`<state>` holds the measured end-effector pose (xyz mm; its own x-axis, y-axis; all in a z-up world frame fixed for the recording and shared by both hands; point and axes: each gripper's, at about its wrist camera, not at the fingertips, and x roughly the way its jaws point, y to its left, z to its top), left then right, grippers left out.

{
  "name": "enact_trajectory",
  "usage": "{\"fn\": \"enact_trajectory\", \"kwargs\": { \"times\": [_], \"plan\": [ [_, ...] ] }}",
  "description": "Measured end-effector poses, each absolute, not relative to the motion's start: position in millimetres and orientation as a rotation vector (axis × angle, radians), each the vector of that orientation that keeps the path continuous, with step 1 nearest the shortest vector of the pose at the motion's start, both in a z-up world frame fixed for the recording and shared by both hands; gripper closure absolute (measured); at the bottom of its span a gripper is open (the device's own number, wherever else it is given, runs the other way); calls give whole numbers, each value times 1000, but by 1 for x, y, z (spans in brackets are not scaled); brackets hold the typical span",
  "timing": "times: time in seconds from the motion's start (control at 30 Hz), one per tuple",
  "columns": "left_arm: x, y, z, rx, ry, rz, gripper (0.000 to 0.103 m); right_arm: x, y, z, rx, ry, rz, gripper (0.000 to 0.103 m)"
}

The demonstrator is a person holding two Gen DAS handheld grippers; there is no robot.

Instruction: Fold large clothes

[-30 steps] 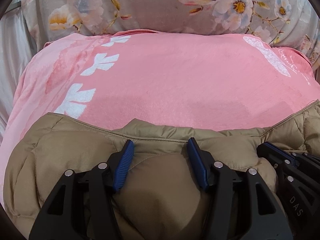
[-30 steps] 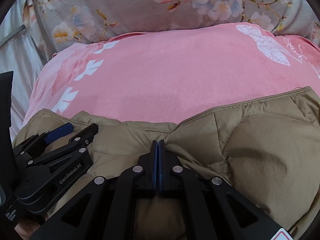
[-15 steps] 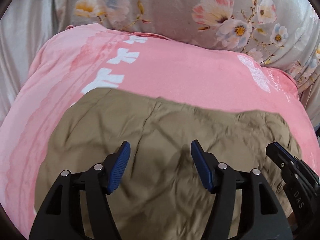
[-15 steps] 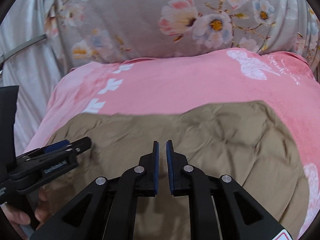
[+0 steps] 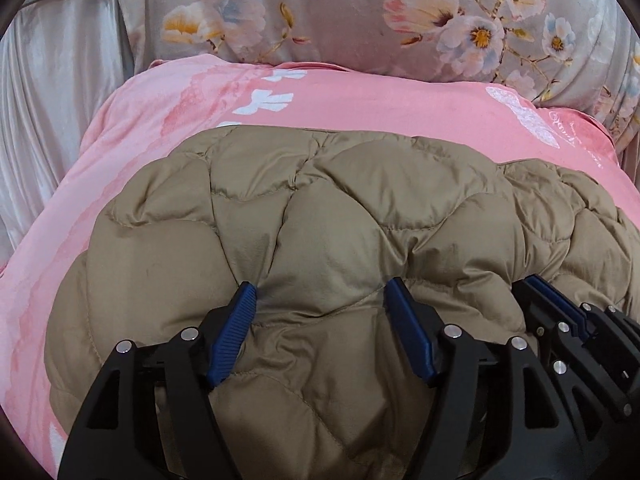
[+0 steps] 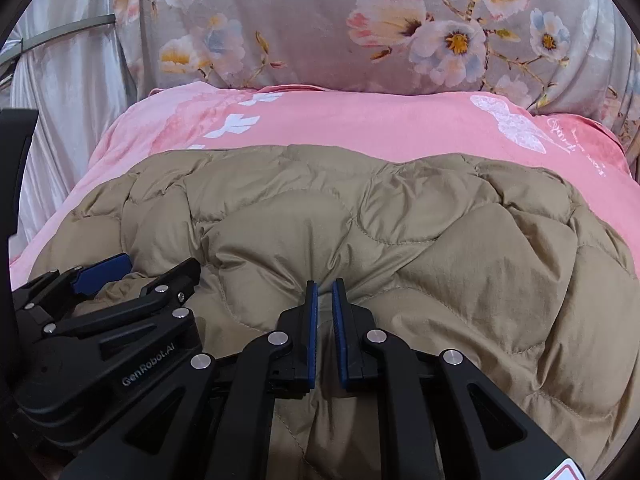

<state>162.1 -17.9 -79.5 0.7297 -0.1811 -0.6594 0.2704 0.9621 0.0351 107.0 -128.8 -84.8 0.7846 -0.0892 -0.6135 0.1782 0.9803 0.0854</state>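
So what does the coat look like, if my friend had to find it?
Find the pink blanket spread below the flowery grey cloth. On it lies the coat: puffy and tan, stitched into rounded bumps. It is the only plain brown thing, with no flowers or white prints.

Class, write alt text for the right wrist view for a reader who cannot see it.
A tan quilted puffer jacket lies spread over a pink blanket with white prints. The right gripper, almost closed, presses into its near edge, with the left gripper beside it. A grey floral cushion lies behind.
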Motion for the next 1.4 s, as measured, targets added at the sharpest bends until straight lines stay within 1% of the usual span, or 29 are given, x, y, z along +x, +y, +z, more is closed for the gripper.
{"fn": "enact_trajectory", "kwargs": {
  "times": [0.23,0.33,0.47,0.53,0.57,0.6,0.63,0.67,0.77,0.87,0.97,1.1,1.13,1.17,1.3,1.33,1.4],
  "plan": [
    [162,-20,-81,152,700,-241,37,107,-129,-82,164,691,-144,92],
    [162,-18,-81,155,706,-248,37,98,-137,-71,301,738,-110,90],
    [158,-10,-74,133,737,-251,37,83,-134,-66,341,761,-95,91],
    [146,7,-64,81,747,-288,37,74,-134,-63,364,755,-82,91],
    [138,22,-58,49,747,-308,31,70,-132,-62,368,755,-68,91],
    [133,34,-55,30,746,-312,23,69,-130,-63,365,758,-60,91],
    [127,48,-53,8,747,-299,19,69,-128,-64,353,764,-56,91],
    [123,63,-50,-14,747,-280,16,68,-126,-65,339,766,-58,91],
    [114,116,-49,-91,754,-216,15,65,-122,-63,326,762,-61,91],
    [115,167,-61,-217,822,-173,15,65,-117,-60,321,766,-50,91],
    [122,186,-78,-312,887,-183,15,65,-113,-60,302,779,-56,91],
    [134,189,-100,-460,951,-258,14,64,-113,-63,298,798,-54,91],
    [135,187,-101,-472,949,-262,12,65,-113,-64,298,805,-52,91],
    [136,185,-99,-475,940,-264,11,66,-114,-67,303,814,-48,91],
    [151,172,-101,-546,946,-348,11,72,-118,-78,323,835,-35,91],
    [153,171,-102,-558,944,-349,12,73,-118,-80,326,838,-32,92],
    [158,163,-97,-573,934,-376,21,75,-119,-83,328,843,-25,92]
  ]
}}
